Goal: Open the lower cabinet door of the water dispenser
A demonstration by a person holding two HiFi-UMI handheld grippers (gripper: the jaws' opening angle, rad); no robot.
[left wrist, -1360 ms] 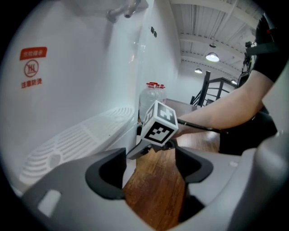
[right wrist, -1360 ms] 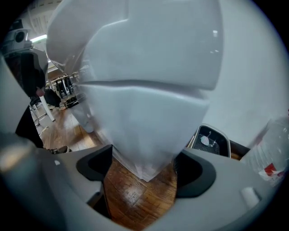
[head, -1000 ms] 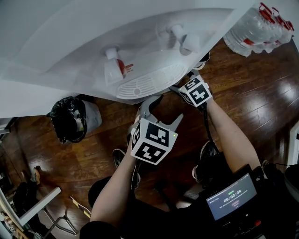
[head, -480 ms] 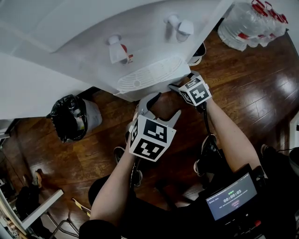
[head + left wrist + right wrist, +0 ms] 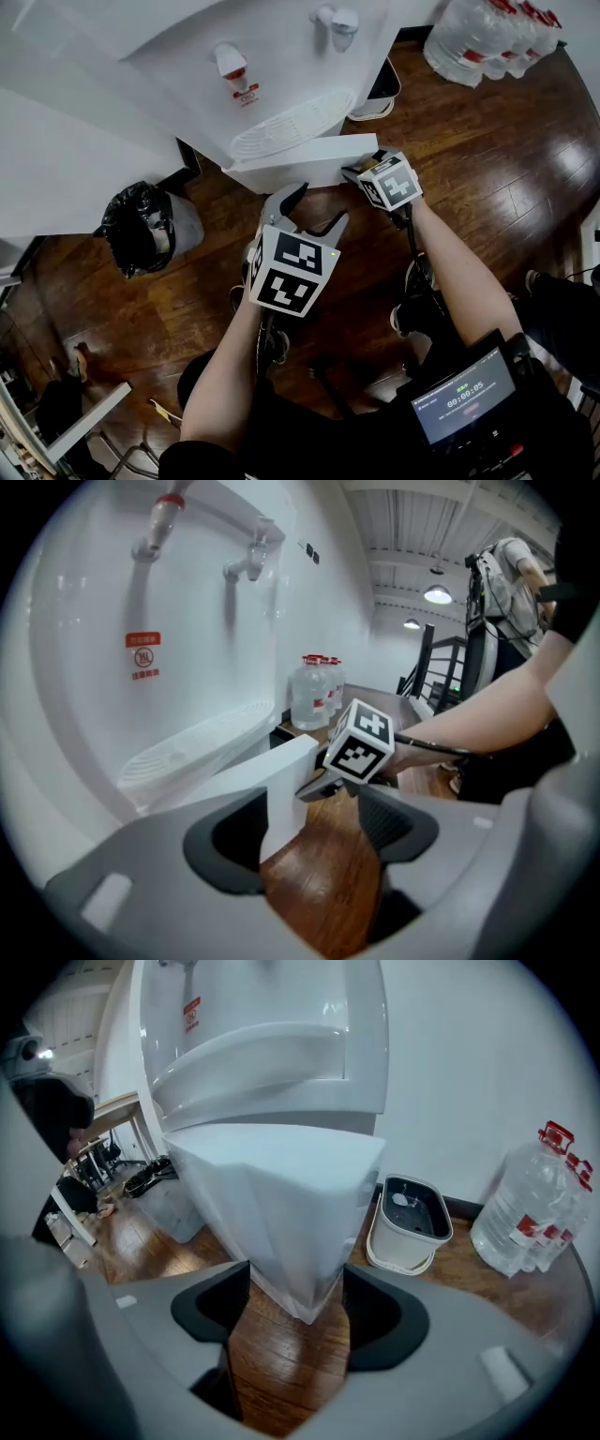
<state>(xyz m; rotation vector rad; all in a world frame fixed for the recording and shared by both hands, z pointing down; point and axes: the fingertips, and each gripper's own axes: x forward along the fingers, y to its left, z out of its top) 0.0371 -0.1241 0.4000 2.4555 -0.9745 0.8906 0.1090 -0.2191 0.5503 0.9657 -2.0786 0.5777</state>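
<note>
The white water dispenser [image 5: 281, 56] stands ahead, its drip tray [image 5: 291, 125] over the lower cabinet door [image 5: 300, 161], which juts out partly swung open. My right gripper [image 5: 354, 173] is shut on the door's free edge; its jaws have just been closing. In the right gripper view the door's corner [image 5: 281, 1204] fills the gap of that gripper [image 5: 295, 1312]. My left gripper [image 5: 317, 208] hangs open just in front of the door, jaws narrowed slightly and gripping nothing. In the left gripper view the door [image 5: 286, 780] stands beyond that gripper [image 5: 309, 836].
A black-bagged rubbish bin [image 5: 141, 234] stands left of the dispenser. A small white bin [image 5: 380, 89] and several large water bottles [image 5: 492, 37] sit to its right on the wooden floor. A screen [image 5: 464, 394] hangs at my chest. A person [image 5: 511, 564] stands far off.
The cabinet door has swung out from under the drip tray, with the right gripper at its edge. Both grippers have drawn back from the dispenser.
</note>
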